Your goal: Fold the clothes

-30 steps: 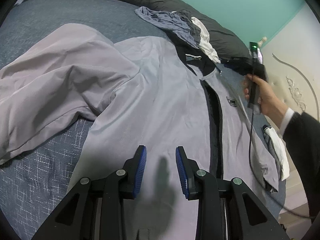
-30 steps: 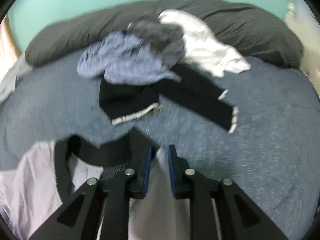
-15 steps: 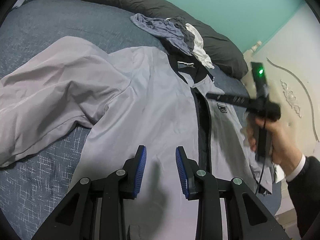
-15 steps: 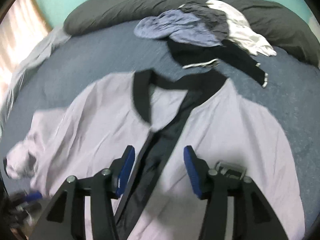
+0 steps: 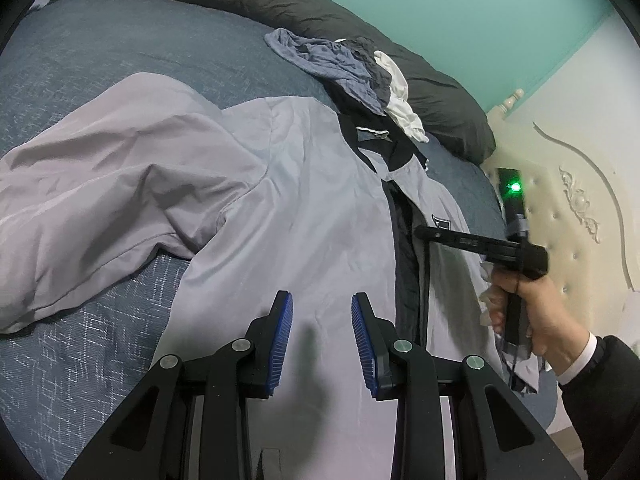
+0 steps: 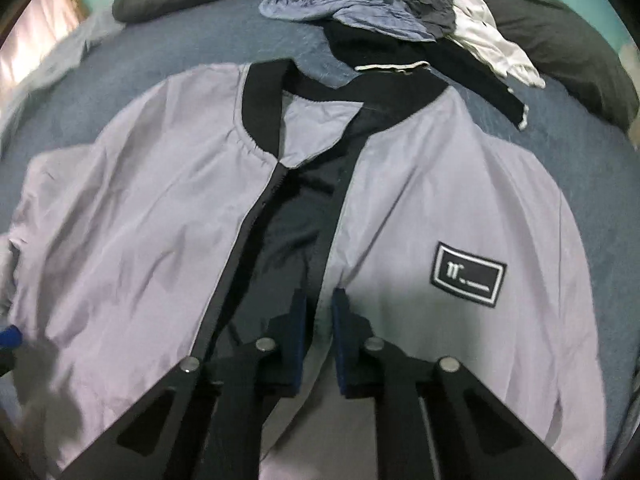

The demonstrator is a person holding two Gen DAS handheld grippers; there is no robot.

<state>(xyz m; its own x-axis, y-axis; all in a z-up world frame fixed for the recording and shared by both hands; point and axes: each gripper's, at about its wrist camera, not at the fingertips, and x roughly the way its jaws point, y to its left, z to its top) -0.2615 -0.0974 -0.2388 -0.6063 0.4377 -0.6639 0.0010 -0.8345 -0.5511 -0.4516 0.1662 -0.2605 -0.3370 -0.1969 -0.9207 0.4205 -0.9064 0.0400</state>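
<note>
Just ahead of my left gripper (image 5: 321, 322), its blue pads standing apart and holding nothing, the grey bomber jacket (image 5: 288, 216) lies face up on the blue bedspread (image 5: 100, 52). One sleeve (image 5: 92, 200) is sprawled out to the left, rumpled. My right gripper (image 6: 319, 314) sits low over the jacket's open front, its pads parted only a little, with the edge of the right-hand panel between them; I cannot tell whether they touch it. My right hand (image 5: 524, 312) grips that tool's handle. A black chest patch (image 6: 468, 273) lies to the right of the zip. Beyond the black collar (image 6: 264, 108), a heap of clothes (image 6: 360, 4) rests against the dark bolster (image 6: 568, 28).
</note>
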